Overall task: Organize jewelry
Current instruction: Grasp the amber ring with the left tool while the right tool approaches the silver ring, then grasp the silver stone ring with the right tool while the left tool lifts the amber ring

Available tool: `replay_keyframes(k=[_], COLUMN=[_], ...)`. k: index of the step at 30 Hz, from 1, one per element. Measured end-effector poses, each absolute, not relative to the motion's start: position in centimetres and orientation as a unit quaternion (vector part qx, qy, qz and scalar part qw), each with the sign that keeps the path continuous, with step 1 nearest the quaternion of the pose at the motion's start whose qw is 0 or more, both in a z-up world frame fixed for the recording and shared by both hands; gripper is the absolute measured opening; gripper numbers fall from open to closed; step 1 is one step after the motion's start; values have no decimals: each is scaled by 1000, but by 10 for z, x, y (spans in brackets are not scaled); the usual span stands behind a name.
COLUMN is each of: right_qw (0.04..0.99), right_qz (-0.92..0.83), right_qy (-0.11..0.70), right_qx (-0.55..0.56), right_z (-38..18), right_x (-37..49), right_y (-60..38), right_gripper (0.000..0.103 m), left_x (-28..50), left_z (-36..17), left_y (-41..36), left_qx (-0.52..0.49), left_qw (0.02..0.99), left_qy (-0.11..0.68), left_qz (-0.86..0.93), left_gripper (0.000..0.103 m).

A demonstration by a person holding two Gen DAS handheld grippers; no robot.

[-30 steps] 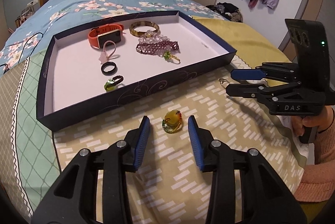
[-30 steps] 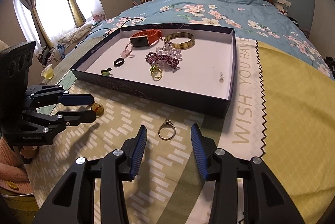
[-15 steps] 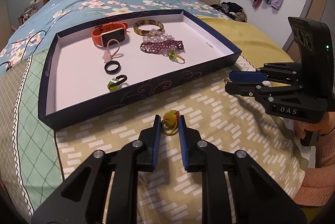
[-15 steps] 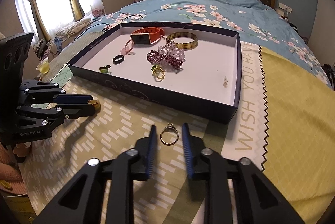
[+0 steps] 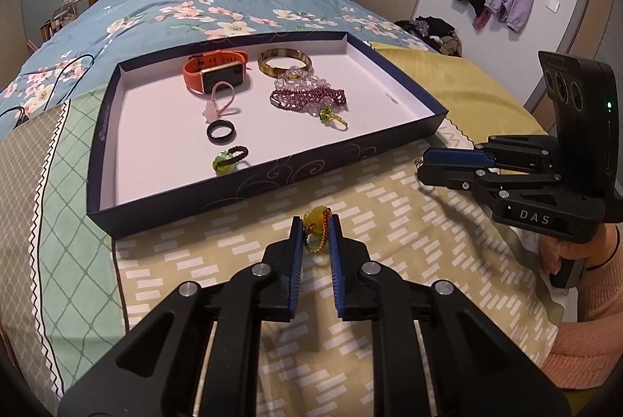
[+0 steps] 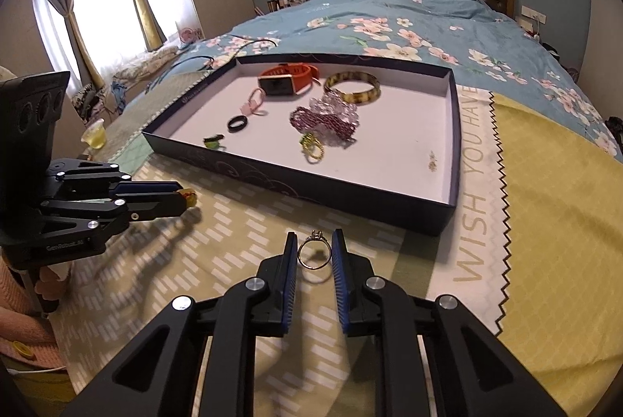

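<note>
A yellow bead ring [image 5: 314,216] sits between the blue pads of my left gripper [image 5: 316,228], which is shut on it just above the patterned cloth. The right wrist view shows that gripper [image 6: 183,197] from the side with the ring [image 6: 189,196] at its tip. My right gripper [image 6: 314,241] is shut on a thin gold ring [image 6: 316,235] with a small stone. It shows again [image 5: 422,164] at the right of the left wrist view. Both stand in front of the dark blue tray [image 5: 272,175], also seen from the right [image 6: 296,179].
The tray holds an orange watch [image 5: 216,74], a bangle [image 5: 284,63], purple bead bracelets [image 5: 307,97], a black ring [image 5: 220,132] and other small rings. A floral quilt [image 6: 389,12] lies behind it. A small cup [image 6: 95,136] stands at the far left.
Both grippers' jaws have closed, the left onto the yellow bead ring and the right onto the gold ring. Neither hand has moved much.
</note>
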State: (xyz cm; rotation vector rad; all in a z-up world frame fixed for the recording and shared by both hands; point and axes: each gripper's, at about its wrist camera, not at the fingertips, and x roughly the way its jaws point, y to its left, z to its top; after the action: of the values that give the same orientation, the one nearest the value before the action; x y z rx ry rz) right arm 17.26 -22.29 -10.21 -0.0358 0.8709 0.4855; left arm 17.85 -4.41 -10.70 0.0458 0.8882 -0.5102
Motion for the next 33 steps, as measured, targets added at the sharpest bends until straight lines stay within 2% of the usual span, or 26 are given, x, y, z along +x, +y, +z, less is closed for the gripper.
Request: replay_keyframes(k=[33], right_qw=[892], right_qz=[267], right_qy=[365], right_qx=[20], right_z=[-74], right_x=[171], right_y=[-209], right_gripper=[16], left_x=[167], left_z=[-74], left_y=[-28], left_qx=[2], left_qw=[897], left_qy=[380], left_qz=[-225], left_gripper=[13])
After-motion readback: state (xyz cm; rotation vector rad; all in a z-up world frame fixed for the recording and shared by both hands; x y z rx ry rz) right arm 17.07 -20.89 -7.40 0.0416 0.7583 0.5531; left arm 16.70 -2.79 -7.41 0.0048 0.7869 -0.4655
